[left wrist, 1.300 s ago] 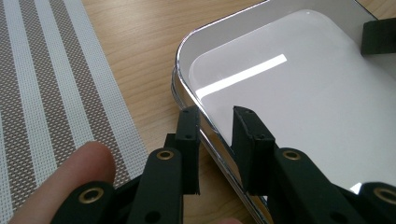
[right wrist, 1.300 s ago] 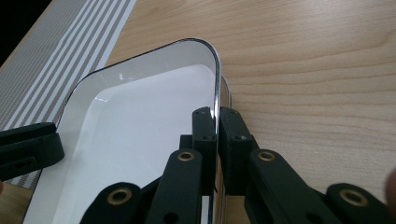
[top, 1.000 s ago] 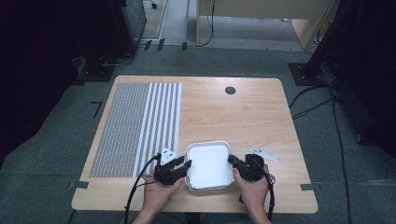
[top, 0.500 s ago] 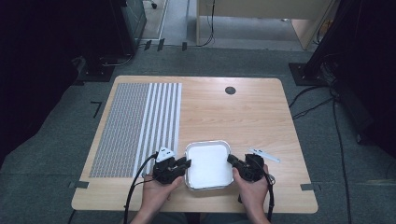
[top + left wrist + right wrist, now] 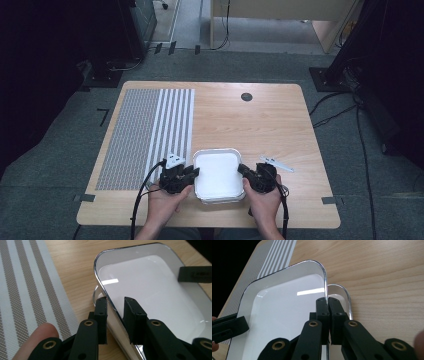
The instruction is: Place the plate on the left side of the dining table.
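Observation:
A white tray with a chrome rim lies near the table's front edge. My left gripper is at the tray's left side. In the left gripper view its jaws stand open astride the tray rim, one jaw outside and one inside, with a gap around the rim. My right gripper is at the tray's right side. In the right gripper view it is shut on the tray rim. A curved metal loop sticks out under the rim there.
A grey and white striped placemat covers the table's left part, close to my left hand. A small dark round hole sits at the back of the wooden table. Black cables trail from both grippers toward the front edge.

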